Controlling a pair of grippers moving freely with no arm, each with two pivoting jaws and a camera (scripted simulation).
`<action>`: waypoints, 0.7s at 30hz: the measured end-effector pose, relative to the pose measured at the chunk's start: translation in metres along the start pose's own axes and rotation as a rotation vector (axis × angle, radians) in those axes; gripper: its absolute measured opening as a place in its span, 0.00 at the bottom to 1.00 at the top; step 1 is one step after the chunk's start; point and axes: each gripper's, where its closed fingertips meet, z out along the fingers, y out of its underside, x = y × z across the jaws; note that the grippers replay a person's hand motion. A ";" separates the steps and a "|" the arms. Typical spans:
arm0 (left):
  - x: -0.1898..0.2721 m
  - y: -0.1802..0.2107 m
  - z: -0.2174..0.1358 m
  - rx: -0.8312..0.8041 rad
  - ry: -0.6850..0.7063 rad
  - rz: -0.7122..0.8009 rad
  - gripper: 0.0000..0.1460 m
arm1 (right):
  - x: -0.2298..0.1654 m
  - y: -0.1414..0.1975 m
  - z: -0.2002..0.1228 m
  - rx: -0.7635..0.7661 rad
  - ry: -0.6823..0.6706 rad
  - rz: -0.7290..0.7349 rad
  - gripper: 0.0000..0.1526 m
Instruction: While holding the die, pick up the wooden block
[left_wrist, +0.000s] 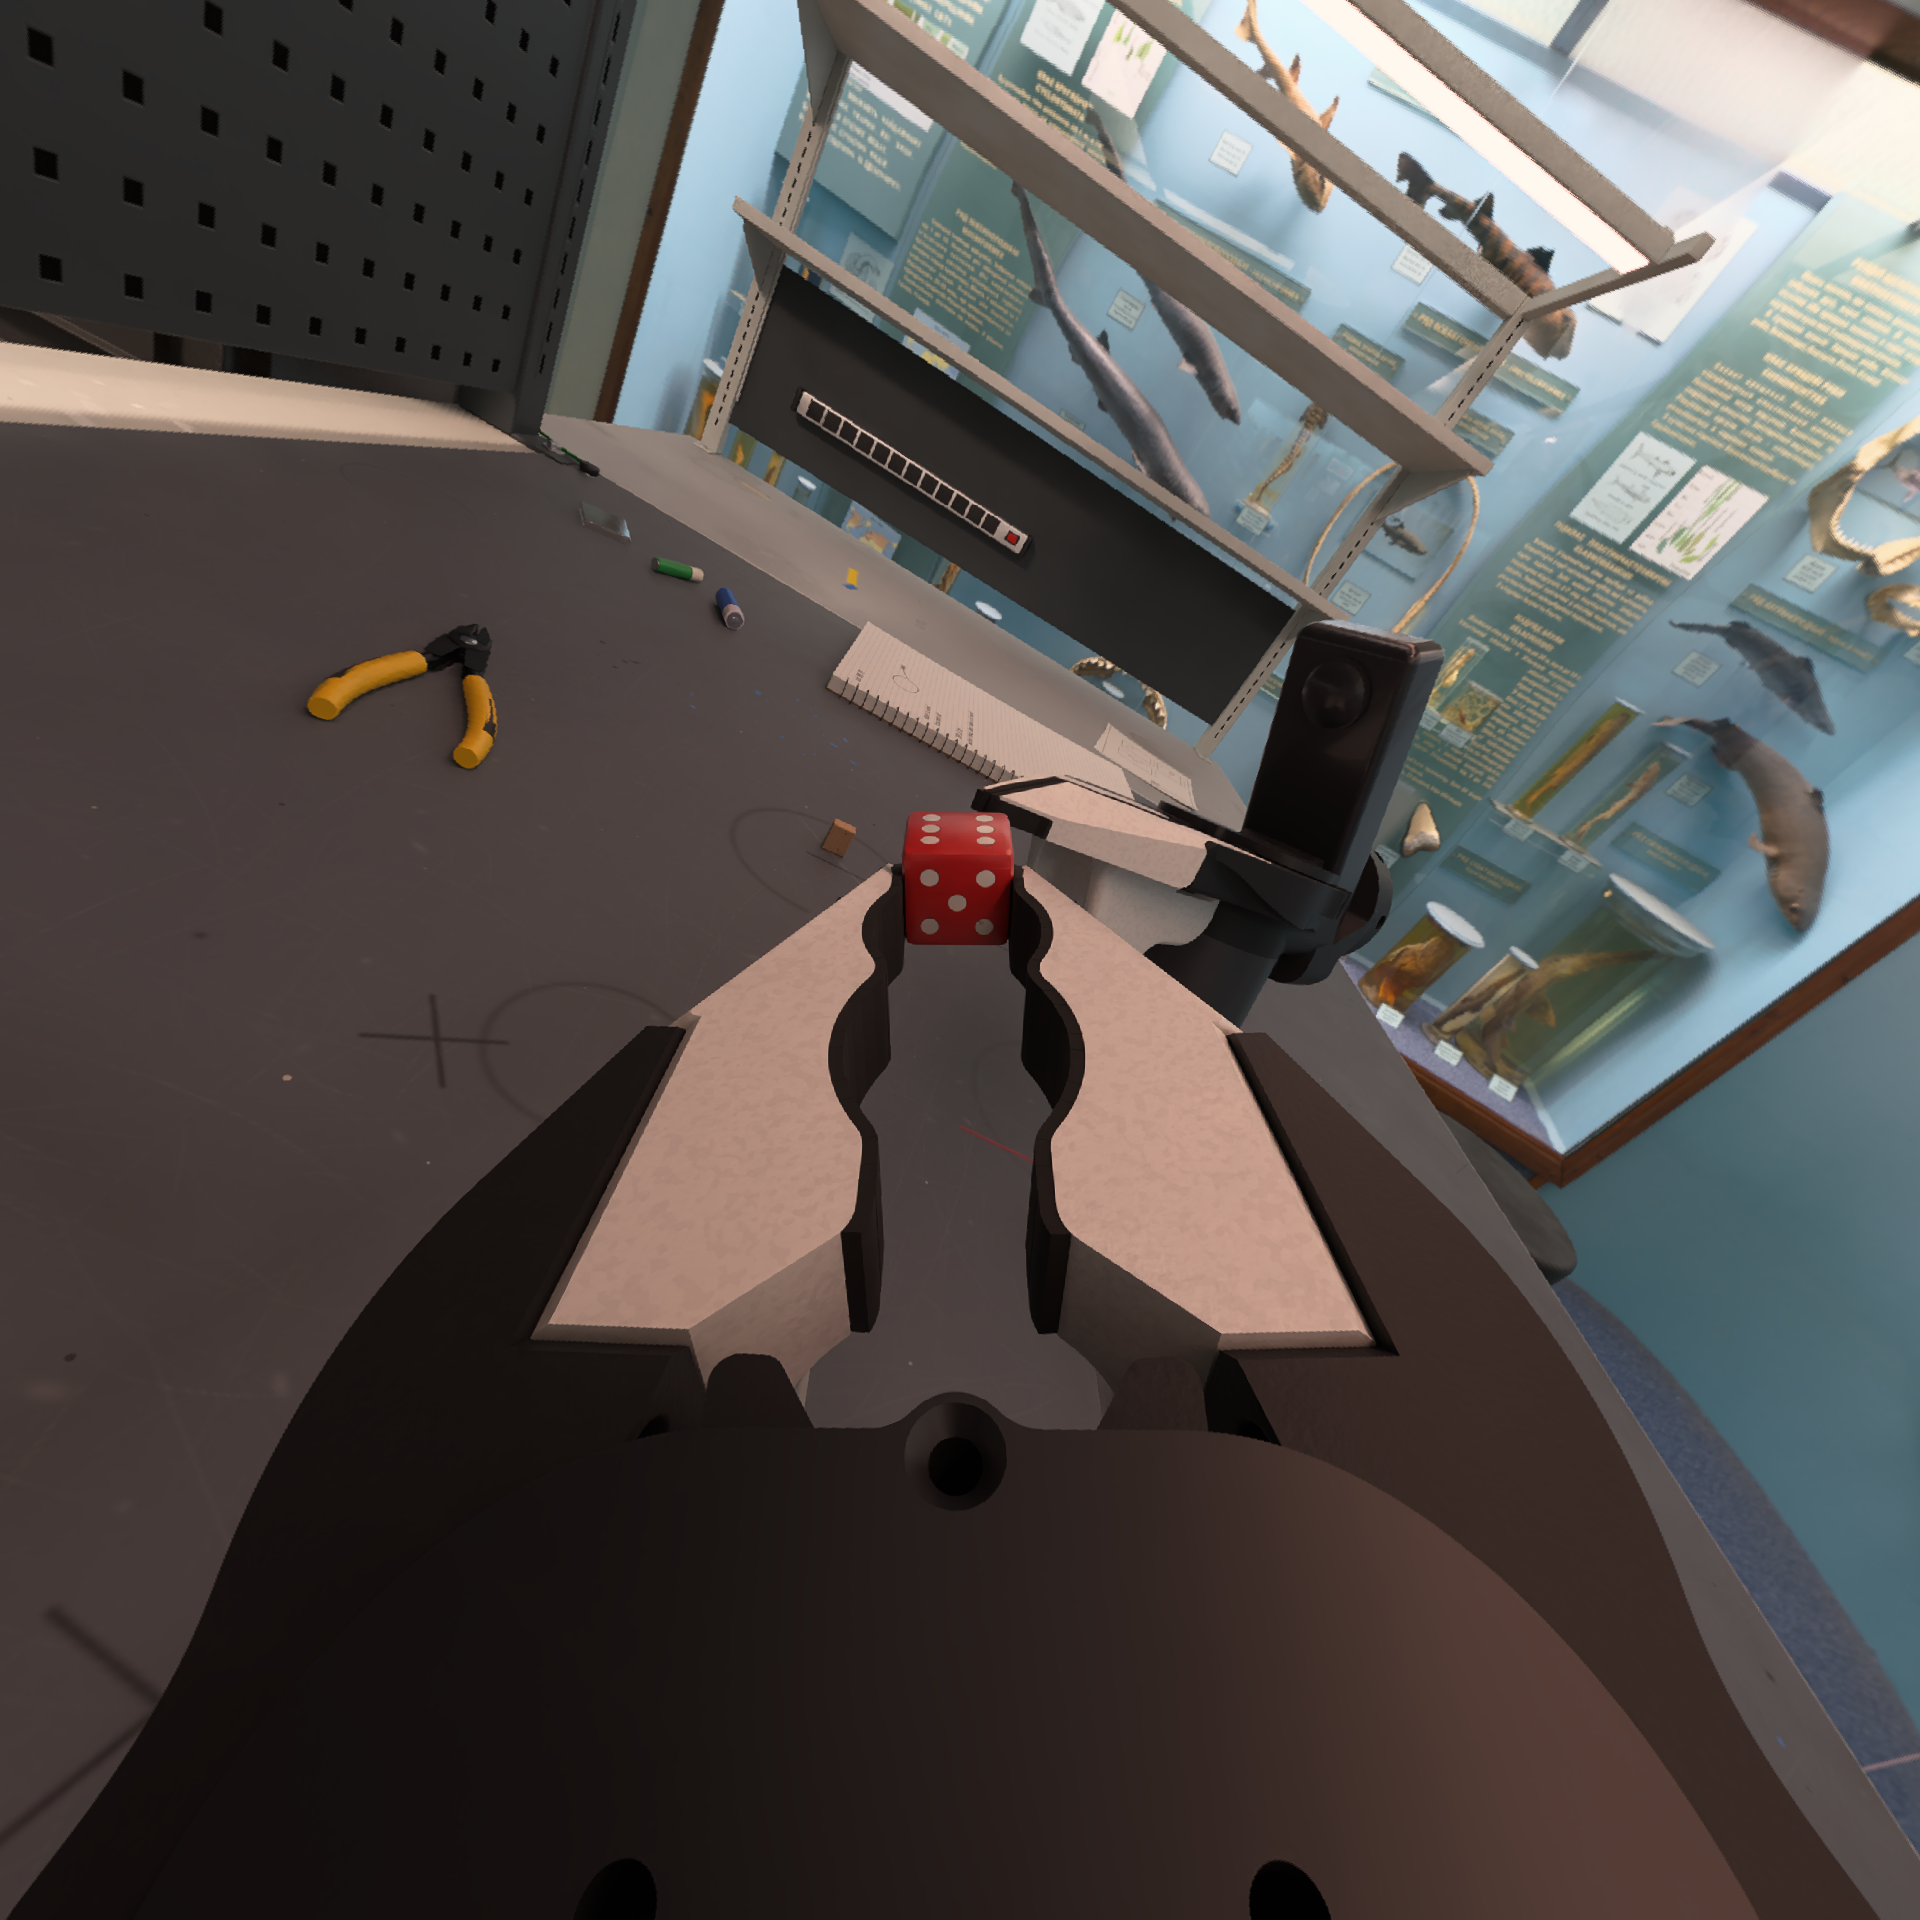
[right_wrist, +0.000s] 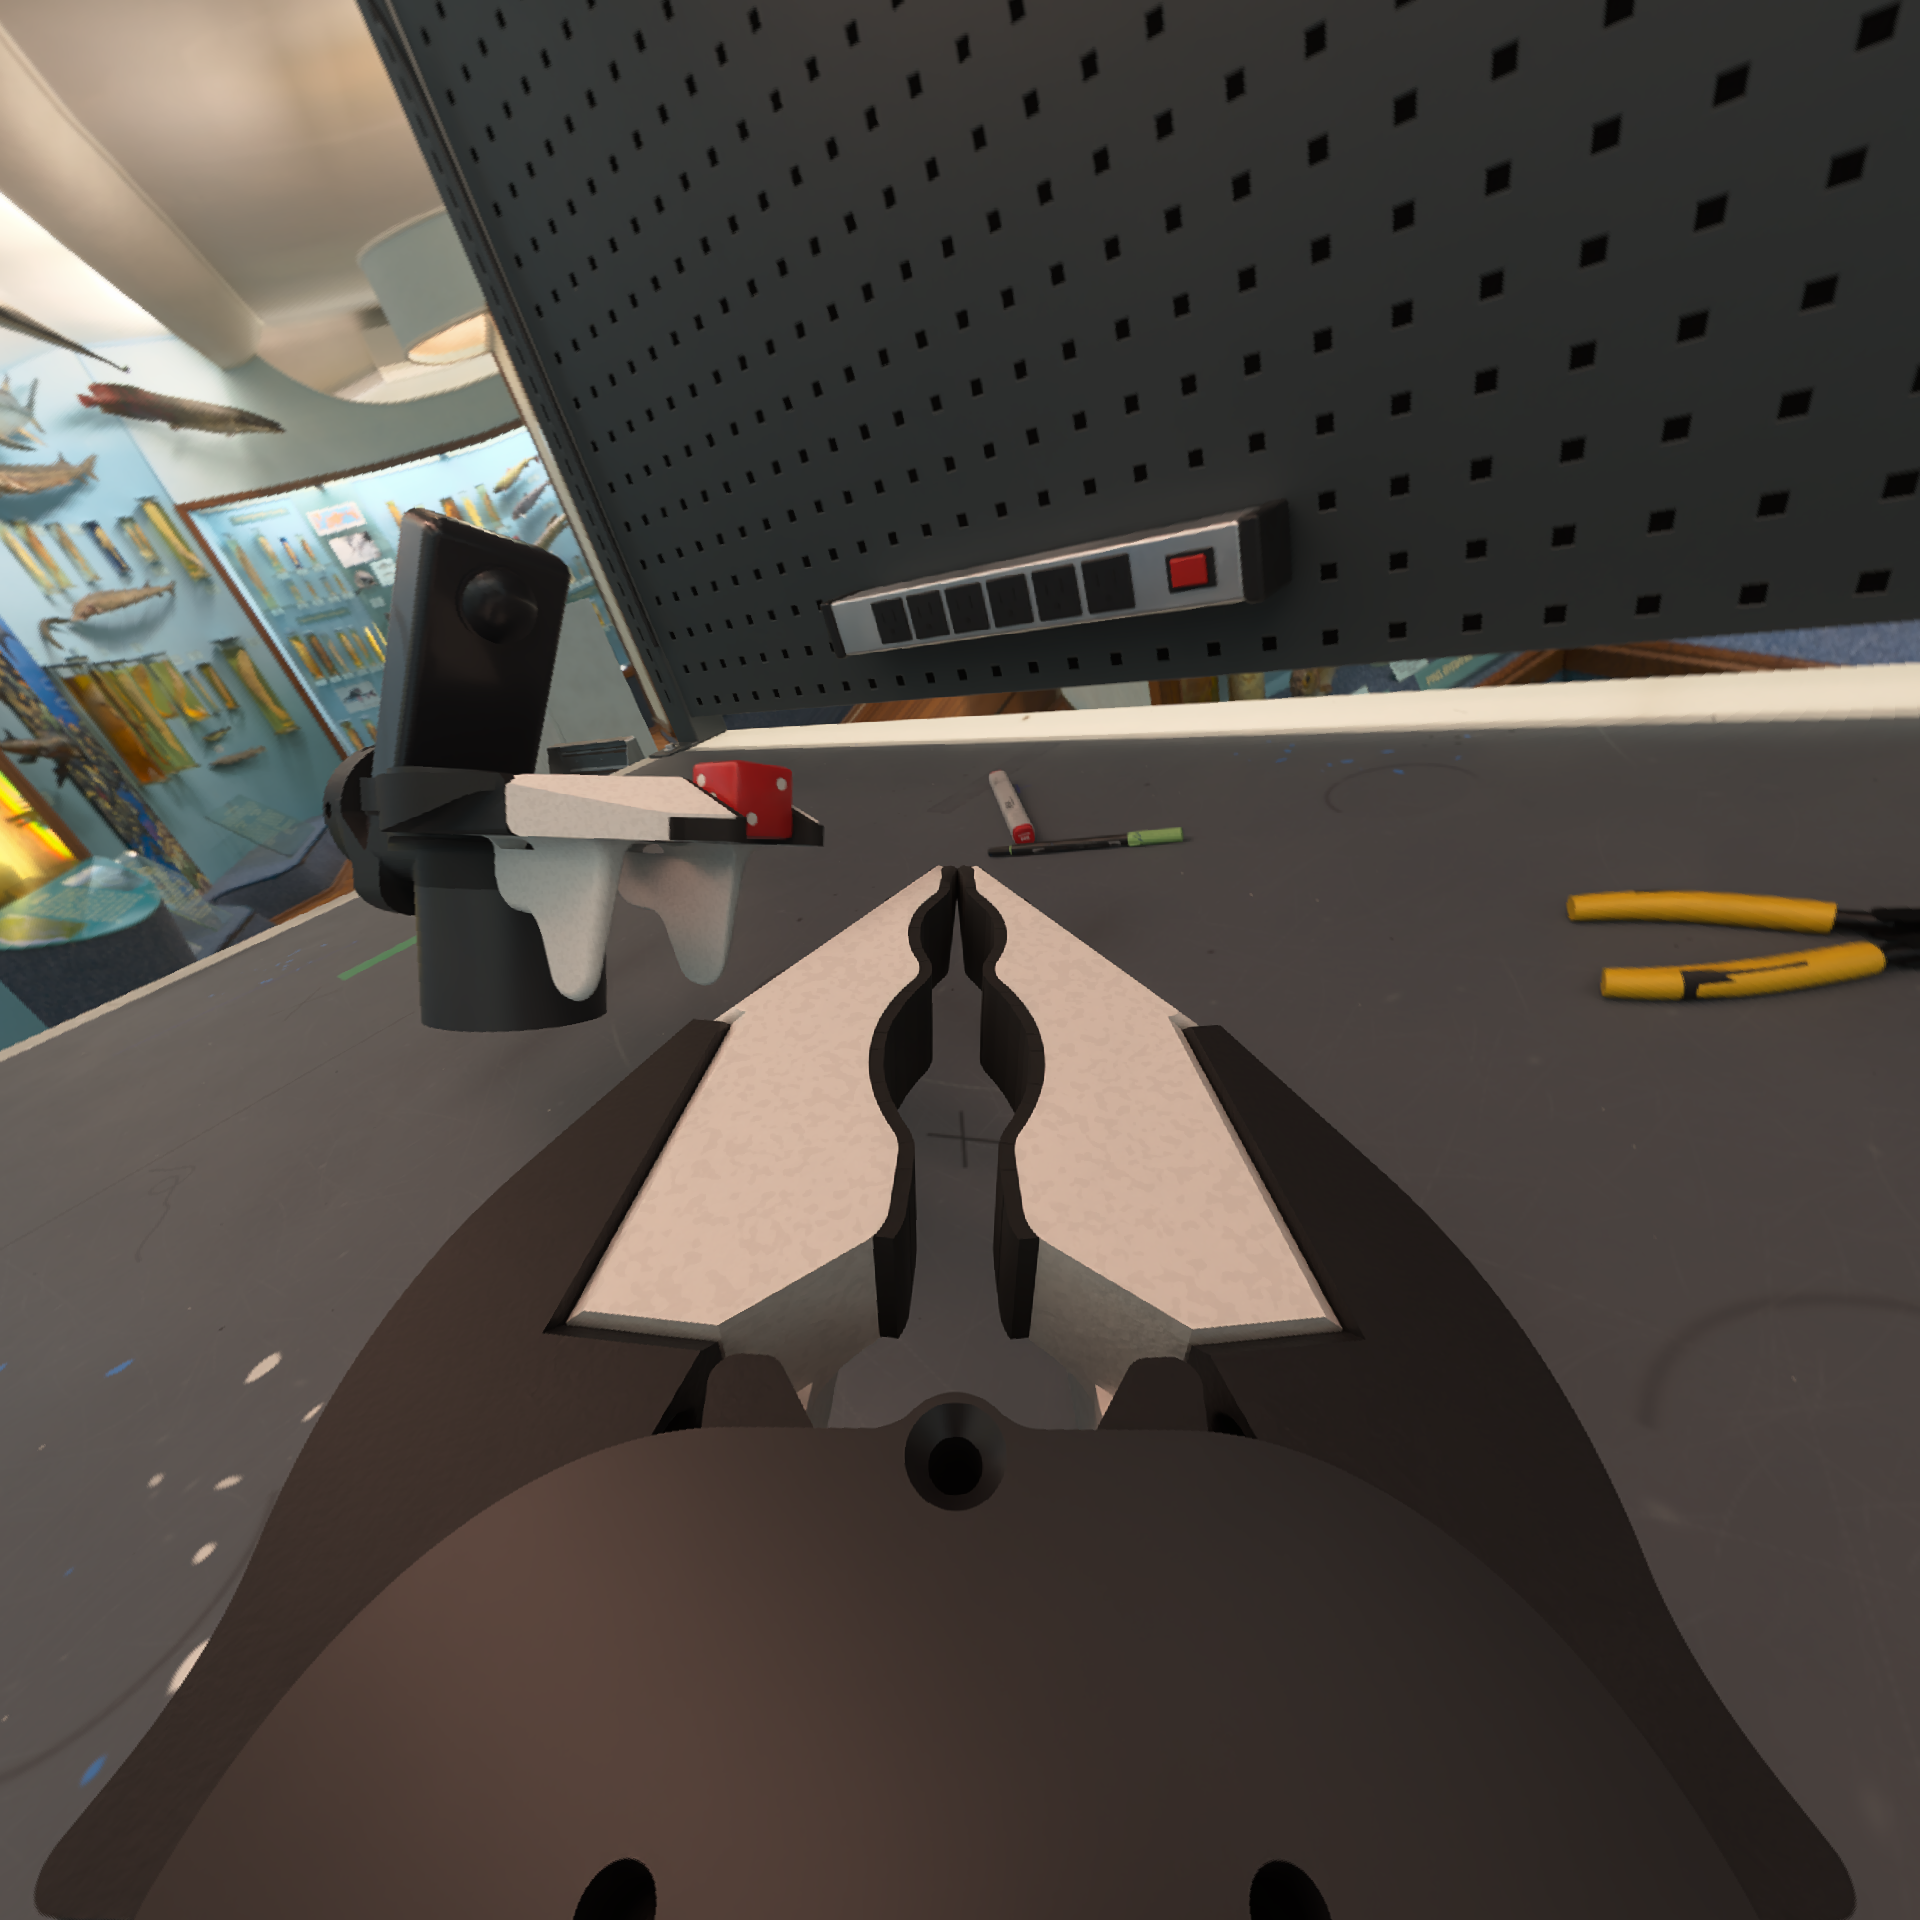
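Observation:
My left gripper (left_wrist: 956, 896) is shut on the red die (left_wrist: 956, 868) with white dots and holds it at the fingertips above the dark table. The small wooden block (left_wrist: 838, 836) lies on the table just beyond and left of the die, apart from both grippers. My right gripper (right_wrist: 958, 878) is shut with its fingertips together and nothing between them. It also shows in the left wrist view (left_wrist: 1003, 802), just behind the die, pointing left. The left gripper (right_wrist: 767, 823) with the die (right_wrist: 740, 788) shows in the right wrist view at left. The block does not show there.
Yellow-handled pliers (left_wrist: 416, 686) lie far left, also in the right wrist view (right_wrist: 1745, 945). A notepad (left_wrist: 935, 707), two markers (left_wrist: 677, 568) and a pen (right_wrist: 1086, 842) lie farther back. A pegboard (right_wrist: 1143, 312) with a power strip (right_wrist: 1060, 587) stands behind. The table edge (left_wrist: 1507, 1226) runs at right.

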 end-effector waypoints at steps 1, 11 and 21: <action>-0.001 -0.001 -0.001 0.003 0.000 -0.006 0.13 | 0.002 0.001 0.000 -0.006 0.008 0.012 0.00; -0.004 -0.013 -0.009 0.064 0.017 -0.059 0.13 | 0.018 0.003 -0.003 -0.011 0.061 0.092 0.00; -0.013 -0.010 -0.010 0.011 -0.074 0.044 0.13 | 0.021 0.006 -0.004 -0.024 0.070 0.107 0.00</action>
